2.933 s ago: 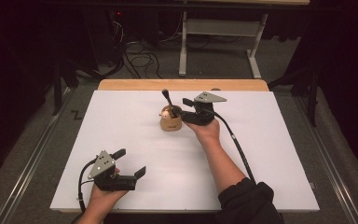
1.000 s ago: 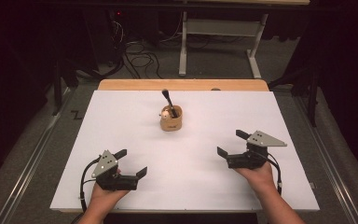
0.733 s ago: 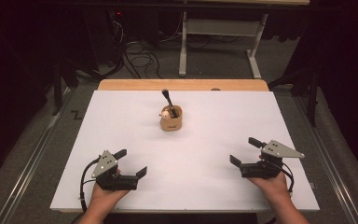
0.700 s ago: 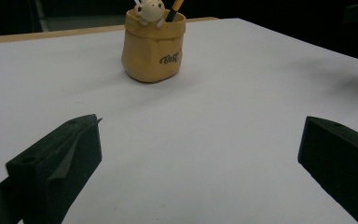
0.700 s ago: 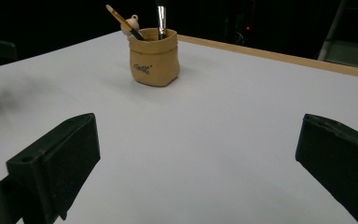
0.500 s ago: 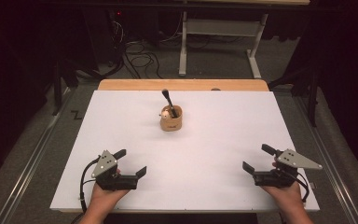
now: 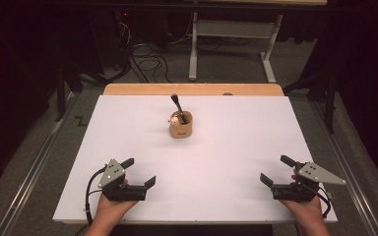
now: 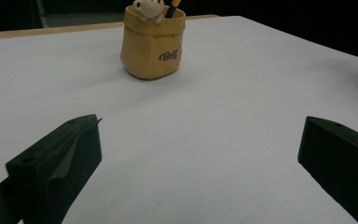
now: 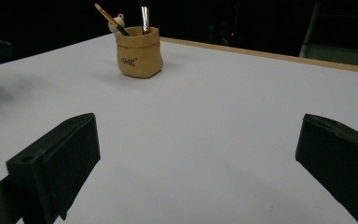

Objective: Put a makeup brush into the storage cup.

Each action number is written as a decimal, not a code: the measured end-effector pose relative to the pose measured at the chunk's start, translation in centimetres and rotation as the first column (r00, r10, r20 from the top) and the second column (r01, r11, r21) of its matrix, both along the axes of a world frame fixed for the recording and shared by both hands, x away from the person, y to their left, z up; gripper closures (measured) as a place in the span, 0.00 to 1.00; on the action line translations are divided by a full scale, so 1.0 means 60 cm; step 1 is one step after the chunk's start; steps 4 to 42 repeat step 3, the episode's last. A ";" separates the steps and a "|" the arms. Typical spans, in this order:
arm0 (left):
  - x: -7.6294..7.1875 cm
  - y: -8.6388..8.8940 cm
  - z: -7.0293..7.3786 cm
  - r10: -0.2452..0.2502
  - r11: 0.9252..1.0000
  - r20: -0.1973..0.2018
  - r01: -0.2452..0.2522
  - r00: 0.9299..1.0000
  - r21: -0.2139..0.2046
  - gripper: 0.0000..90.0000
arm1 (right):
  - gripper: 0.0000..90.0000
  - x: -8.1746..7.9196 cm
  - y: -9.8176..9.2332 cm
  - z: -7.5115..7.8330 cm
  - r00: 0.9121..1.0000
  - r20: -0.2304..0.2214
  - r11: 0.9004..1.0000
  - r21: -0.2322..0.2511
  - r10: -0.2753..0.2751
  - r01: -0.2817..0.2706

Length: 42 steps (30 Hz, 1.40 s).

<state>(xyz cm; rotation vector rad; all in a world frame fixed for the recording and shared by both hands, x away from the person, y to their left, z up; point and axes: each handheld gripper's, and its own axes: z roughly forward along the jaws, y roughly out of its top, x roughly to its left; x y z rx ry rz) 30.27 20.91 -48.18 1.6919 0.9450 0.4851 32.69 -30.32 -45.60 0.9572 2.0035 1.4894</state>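
At desk (image 7: 226, 162) near edge, right tongs (image 7: 281, 172) have pulled back from the pen pot (image 7: 180, 125), spread, empty; left tongs (image 7: 139, 173) spread, unmoved. Brush (image 7: 176, 104) stands in pot mid-desk: placement looks finished

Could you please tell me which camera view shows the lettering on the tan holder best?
The left gripper view: the tan holder sits nearest, its dark lettering large. The right gripper view shows the holder farther off with smaller lettering; in the high view the holder is tiny.
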 end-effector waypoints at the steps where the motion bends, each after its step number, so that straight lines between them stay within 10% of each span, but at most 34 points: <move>1: 0.000 0.001 0.000 0.001 1.000 0.000 -0.001 1.000 -0.001 0.00 | 0.00 0.001 -0.001 -0.001 1.000 0.000 1.000 0.005 -0.001 0.001; 42: -0.001 0.001 0.001 0.002 1.000 0.002 -0.002 1.000 -0.005 0.00 | 0.00 0.003 -0.002 -0.002 1.000 -0.010 1.000 0.014 -0.003 0.003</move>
